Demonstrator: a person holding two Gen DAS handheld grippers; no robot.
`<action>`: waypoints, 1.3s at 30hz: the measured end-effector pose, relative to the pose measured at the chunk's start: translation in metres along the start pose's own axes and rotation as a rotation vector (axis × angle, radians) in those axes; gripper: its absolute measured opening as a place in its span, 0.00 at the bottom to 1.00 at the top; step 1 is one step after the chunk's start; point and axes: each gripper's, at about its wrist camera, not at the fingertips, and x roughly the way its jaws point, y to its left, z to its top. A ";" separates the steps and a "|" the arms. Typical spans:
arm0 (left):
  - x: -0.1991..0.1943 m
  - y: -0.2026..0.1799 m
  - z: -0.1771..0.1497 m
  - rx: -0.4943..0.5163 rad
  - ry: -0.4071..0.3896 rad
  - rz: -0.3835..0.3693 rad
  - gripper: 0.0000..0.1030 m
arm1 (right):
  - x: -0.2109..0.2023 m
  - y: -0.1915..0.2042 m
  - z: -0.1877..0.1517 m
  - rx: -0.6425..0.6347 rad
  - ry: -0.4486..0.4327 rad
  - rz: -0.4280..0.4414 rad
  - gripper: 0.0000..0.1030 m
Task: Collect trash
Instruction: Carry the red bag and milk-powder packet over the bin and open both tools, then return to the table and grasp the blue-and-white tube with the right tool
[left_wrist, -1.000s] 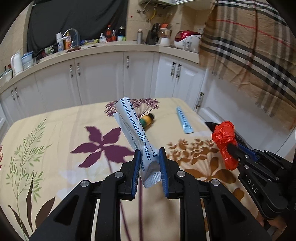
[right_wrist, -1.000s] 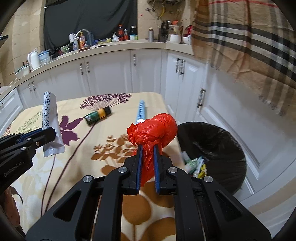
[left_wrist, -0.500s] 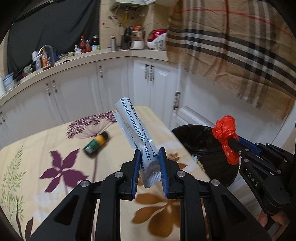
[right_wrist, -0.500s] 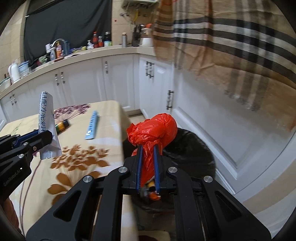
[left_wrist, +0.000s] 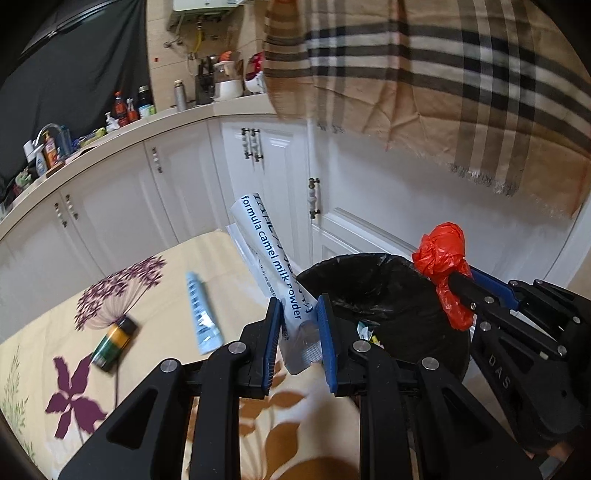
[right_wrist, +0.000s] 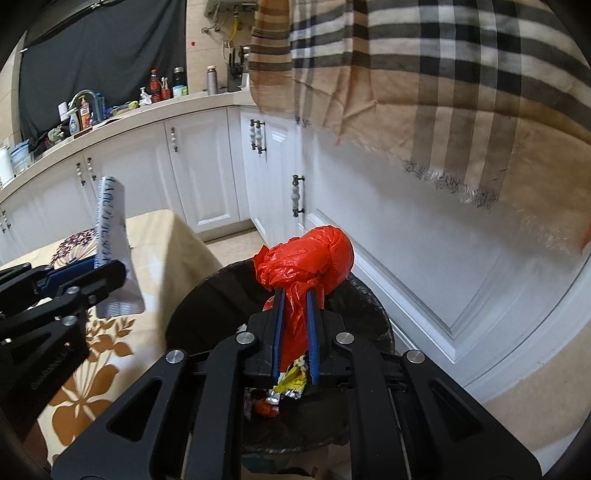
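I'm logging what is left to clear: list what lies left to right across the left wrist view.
Small green-and-yellow bottle → blue strip packet → milk powder sachet in the left hand-held gripper → black-lined bin → red bag in the right hand-held gripper.

Both wrist views close, looking forward over tongs, sharing black bin (left_wrist: 384, 291), table edge (right_wrist: 177, 236)

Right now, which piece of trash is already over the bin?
The red plastic bag in the right gripper, above the black bin; the milk powder packet is beside it.
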 end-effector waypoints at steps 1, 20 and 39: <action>0.004 -0.003 0.002 0.003 0.005 -0.001 0.21 | 0.004 -0.003 0.000 0.004 0.003 -0.002 0.11; 0.043 -0.016 0.009 0.018 0.069 0.006 0.56 | 0.042 -0.022 -0.001 0.057 0.037 -0.029 0.23; -0.008 0.030 -0.015 -0.085 0.039 0.051 0.69 | -0.001 0.013 -0.007 0.034 0.012 -0.007 0.57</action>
